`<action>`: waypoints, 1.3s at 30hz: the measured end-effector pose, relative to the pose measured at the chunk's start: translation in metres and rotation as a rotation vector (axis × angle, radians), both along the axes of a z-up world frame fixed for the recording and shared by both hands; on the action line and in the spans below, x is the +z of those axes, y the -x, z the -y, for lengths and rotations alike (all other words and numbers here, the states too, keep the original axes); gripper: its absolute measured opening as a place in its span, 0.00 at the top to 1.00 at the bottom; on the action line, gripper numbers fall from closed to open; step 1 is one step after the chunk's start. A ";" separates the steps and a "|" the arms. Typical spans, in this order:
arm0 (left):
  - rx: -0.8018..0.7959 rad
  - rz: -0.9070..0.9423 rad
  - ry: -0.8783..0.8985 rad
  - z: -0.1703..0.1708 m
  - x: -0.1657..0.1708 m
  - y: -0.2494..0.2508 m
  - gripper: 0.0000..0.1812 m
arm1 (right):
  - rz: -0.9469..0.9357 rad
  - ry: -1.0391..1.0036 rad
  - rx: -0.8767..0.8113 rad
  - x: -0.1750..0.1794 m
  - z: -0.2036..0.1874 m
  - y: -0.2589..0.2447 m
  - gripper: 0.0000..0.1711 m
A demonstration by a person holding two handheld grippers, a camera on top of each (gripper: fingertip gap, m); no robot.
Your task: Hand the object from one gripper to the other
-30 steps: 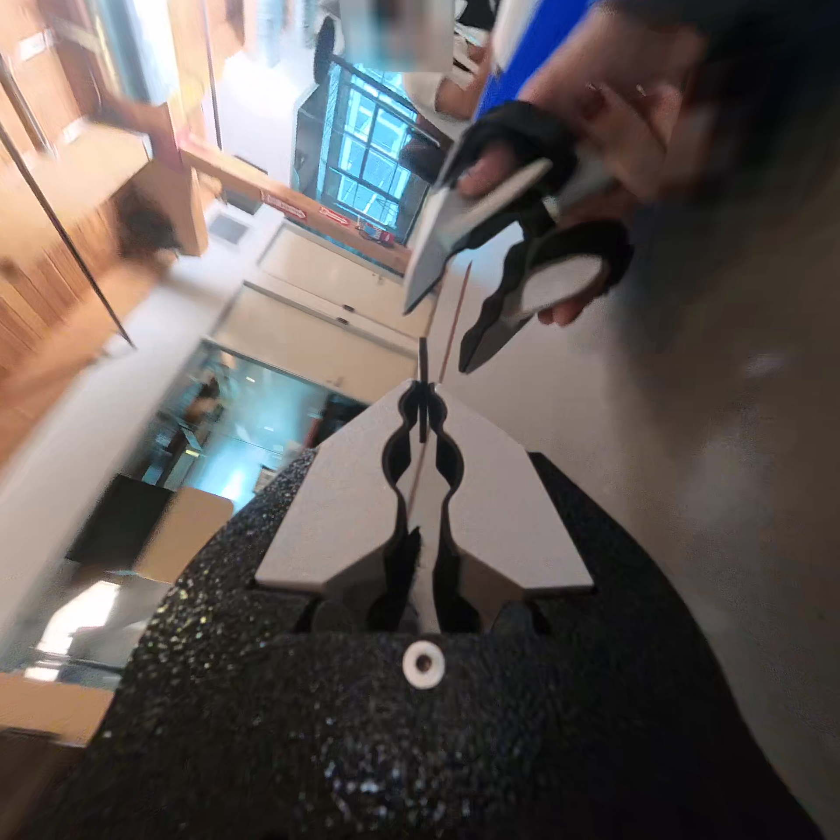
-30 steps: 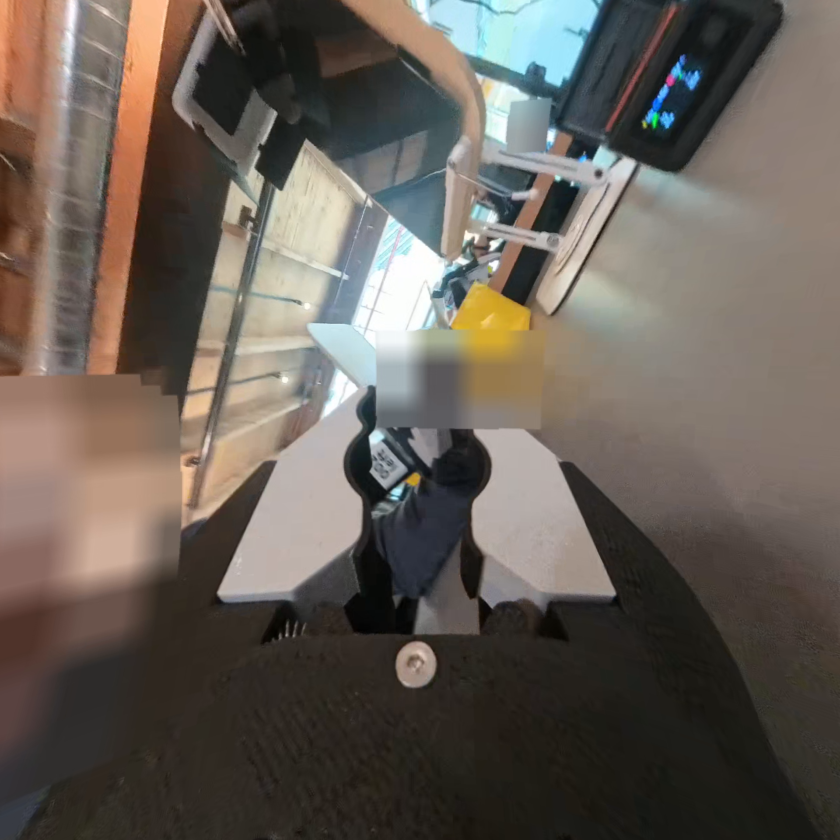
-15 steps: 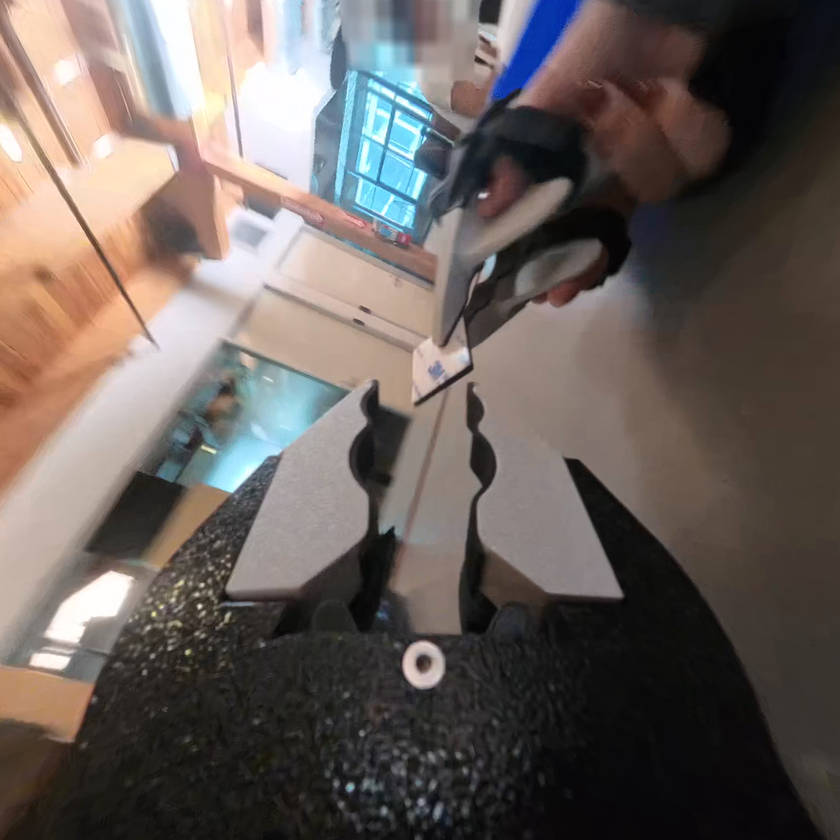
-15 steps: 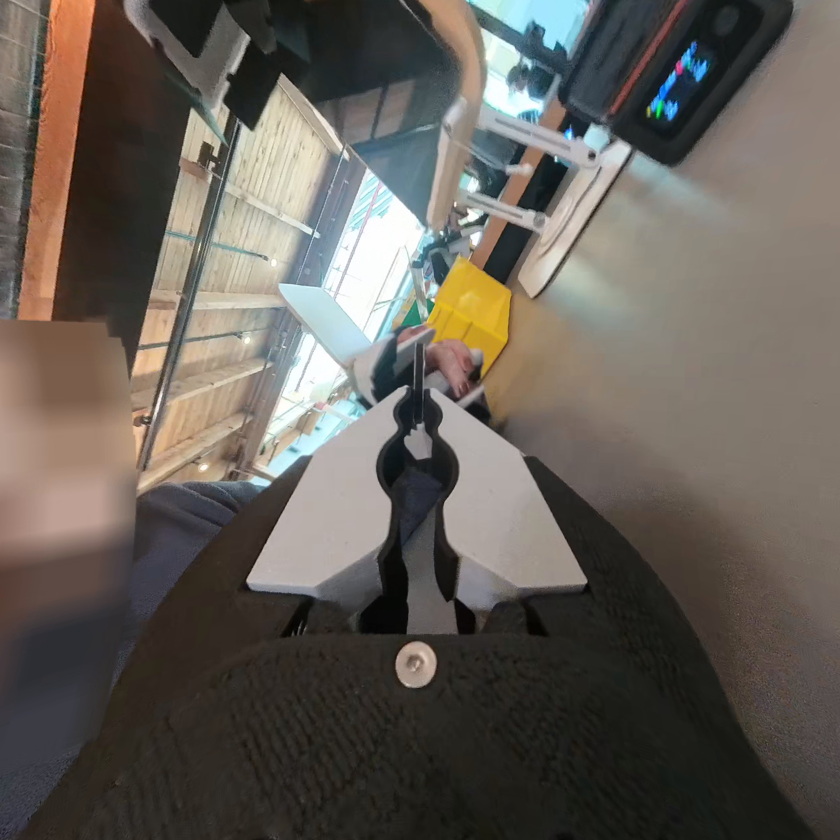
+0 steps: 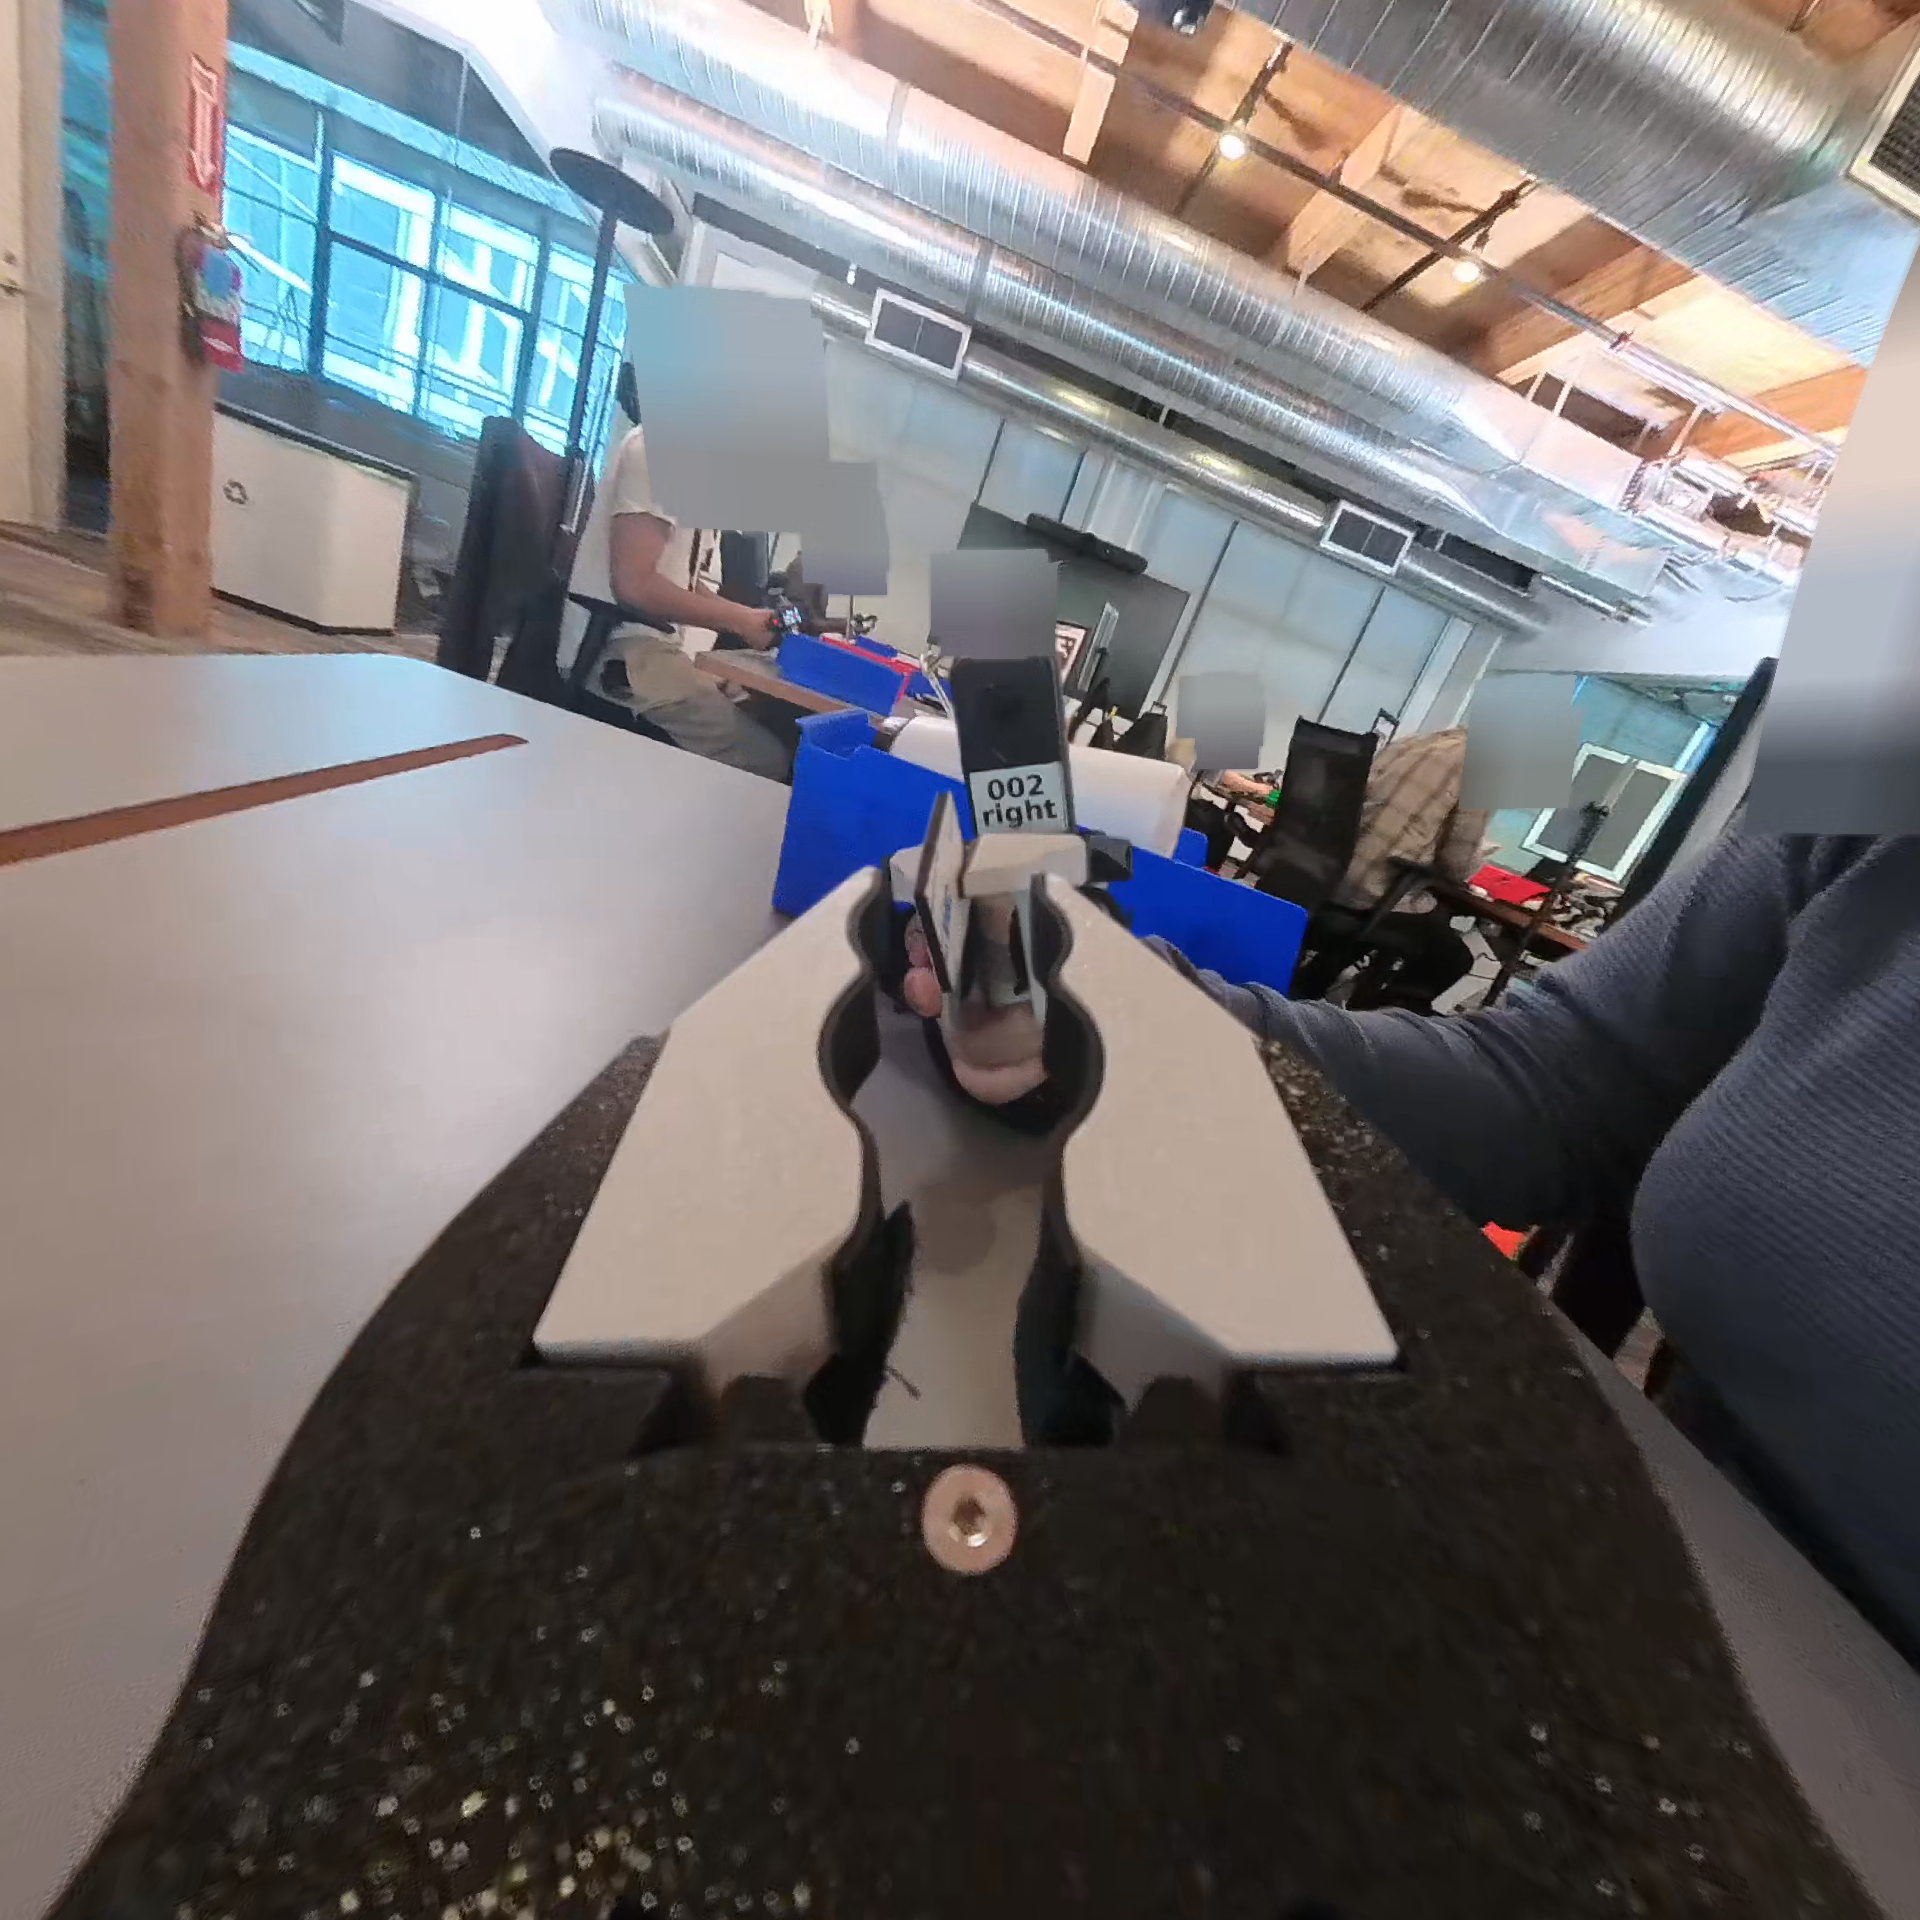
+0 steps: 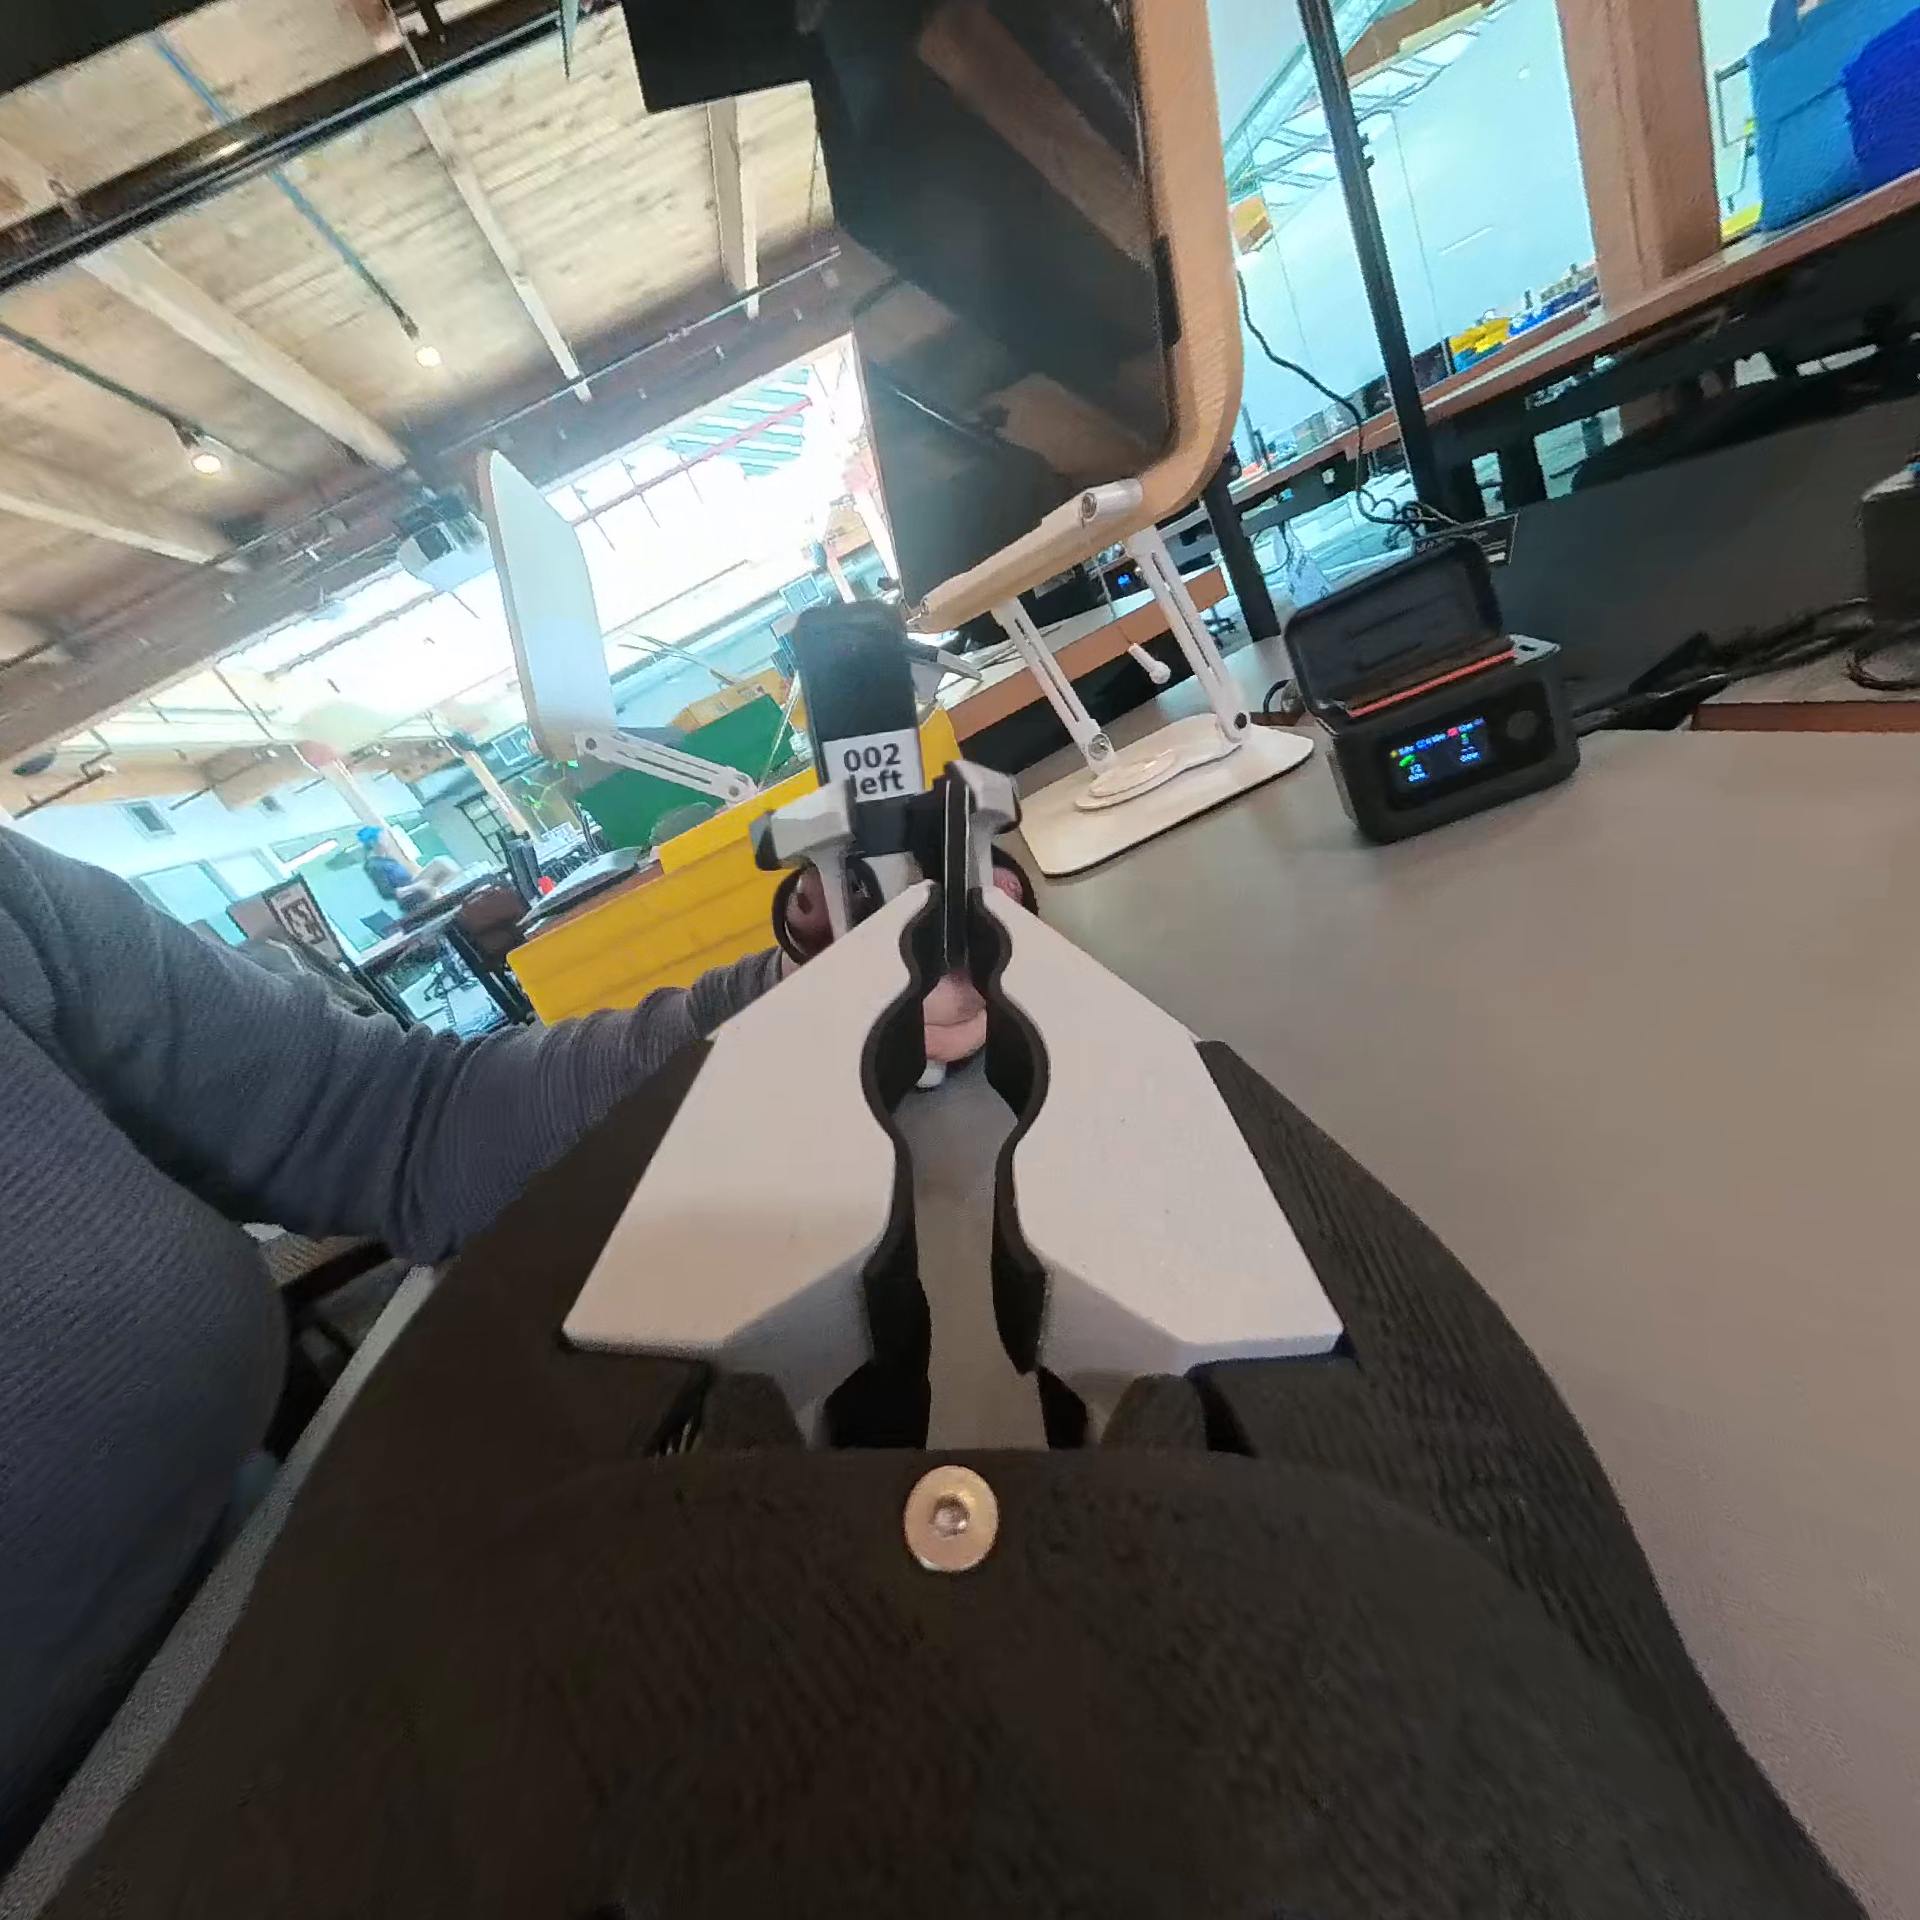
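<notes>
Right gripper [image 6: 948,914] pinches a thin dark card [image 6: 951,883], left gripper [image 5: 966,914] gapes empty, above the grey surface [image 6: 1558,1039] near a yellow bin [image 6: 665,914].

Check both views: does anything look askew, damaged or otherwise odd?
Nothing stands out. The thin card is gripped edge-on in the right gripper, facing the open left gripper above the grey table.

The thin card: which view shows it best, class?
Left wrist view: the card shows part of its pale face there. Right wrist view gives only its dark edge, pinched in the right claw.
</notes>
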State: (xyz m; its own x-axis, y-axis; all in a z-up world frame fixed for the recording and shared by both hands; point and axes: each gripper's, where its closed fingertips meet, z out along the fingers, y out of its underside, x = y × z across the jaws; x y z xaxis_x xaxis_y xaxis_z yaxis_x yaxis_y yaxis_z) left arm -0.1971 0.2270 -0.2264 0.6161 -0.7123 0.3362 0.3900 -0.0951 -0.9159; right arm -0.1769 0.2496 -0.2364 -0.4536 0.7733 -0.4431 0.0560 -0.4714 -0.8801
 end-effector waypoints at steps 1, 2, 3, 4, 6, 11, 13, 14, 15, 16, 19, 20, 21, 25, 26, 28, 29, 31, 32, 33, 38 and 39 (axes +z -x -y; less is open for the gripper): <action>-0.009 -0.006 0.013 -0.001 -0.002 -0.002 0.87 | -0.011 -0.007 0.003 0.001 0.001 -0.001 0.99; -0.014 -0.012 0.025 -0.002 -0.003 -0.003 0.87 | -0.027 -0.014 0.011 0.003 0.003 -0.002 0.99; -0.023 -0.017 0.028 -0.001 -0.004 -0.005 0.87 | -0.035 -0.019 0.021 0.004 0.005 -0.003 0.99; -0.028 -0.020 0.026 0.000 -0.004 -0.007 0.88 | -0.038 -0.021 0.036 0.004 0.007 -0.004 0.99; -0.041 -0.025 0.019 0.001 -0.004 -0.009 0.88 | -0.048 -0.026 0.063 0.005 0.012 -0.005 0.99; -0.137 -0.032 0.054 0.006 -0.008 -0.024 0.89 | -0.058 -0.032 0.095 0.006 0.017 -0.007 0.99; -0.149 -0.043 0.064 0.006 -0.010 -0.027 0.92 | -0.062 -0.036 0.104 0.007 0.019 -0.007 0.99; -0.145 -0.045 0.063 0.005 -0.009 -0.027 0.93 | -0.062 -0.040 0.107 0.007 0.020 -0.008 0.99; -0.139 -0.043 0.061 0.005 -0.009 -0.026 0.95 | -0.062 -0.045 0.108 0.007 0.021 -0.008 0.99; -0.135 -0.040 0.056 0.005 -0.009 -0.025 0.98 | -0.062 -0.050 0.112 0.007 0.022 -0.008 1.00; -0.128 -0.050 0.044 0.006 -0.008 -0.026 1.00 | -0.065 -0.056 0.110 0.007 0.022 -0.008 1.00; -0.117 -0.064 0.040 0.006 -0.009 -0.026 1.00 | -0.067 -0.061 0.100 0.007 0.022 -0.008 0.99; -0.119 -0.081 0.033 0.007 -0.009 -0.028 1.00 | -0.069 -0.074 0.088 0.007 0.021 -0.008 0.96; -0.132 -0.225 0.049 0.007 -0.022 -0.039 1.00 | -0.035 -0.150 0.090 0.001 0.023 -0.011 0.93; -0.127 -0.251 0.053 0.007 -0.024 -0.041 1.00 | -0.021 -0.165 0.110 -0.001 0.026 -0.012 0.96; -0.119 -0.271 0.054 0.006 -0.026 -0.042 1.00 | 0.013 -0.188 0.127 -0.006 0.027 -0.014 0.98; -0.116 -0.274 0.052 0.006 -0.026 -0.041 1.00 | 0.029 -0.199 0.119 -0.008 0.026 -0.013 0.96; -0.097 -0.299 0.043 0.005 -0.027 -0.039 1.00 | 0.061 -0.219 0.113 -0.012 0.026 -0.013 0.95; -0.084 -0.318 0.042 0.005 -0.029 -0.037 1.00 | 0.074 -0.229 0.117 -0.014 0.026 -0.014 0.96; -0.083 -0.332 0.040 0.005 -0.030 -0.036 1.00 | 0.084 -0.244 0.114 -0.016 0.026 -0.014 0.98; -0.041 -0.267 0.098 -0.003 -0.029 -0.029 0.96 | 0.077 -0.329 0.021 -0.016 0.019 -0.007 0.99; -0.081 -0.188 0.146 -0.002 -0.029 -0.029 0.89 | 0.064 -0.367 -0.021 -0.015 0.017 -0.005 0.99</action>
State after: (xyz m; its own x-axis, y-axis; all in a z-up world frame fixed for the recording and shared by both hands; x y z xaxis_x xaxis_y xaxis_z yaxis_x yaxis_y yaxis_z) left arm -0.1678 0.2291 -0.2550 0.6206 -0.7141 0.3240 0.1993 -0.2560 -0.9459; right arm -0.1724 0.2325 -0.2517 -0.4164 0.8947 -0.1615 0.1098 -0.1269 -0.9858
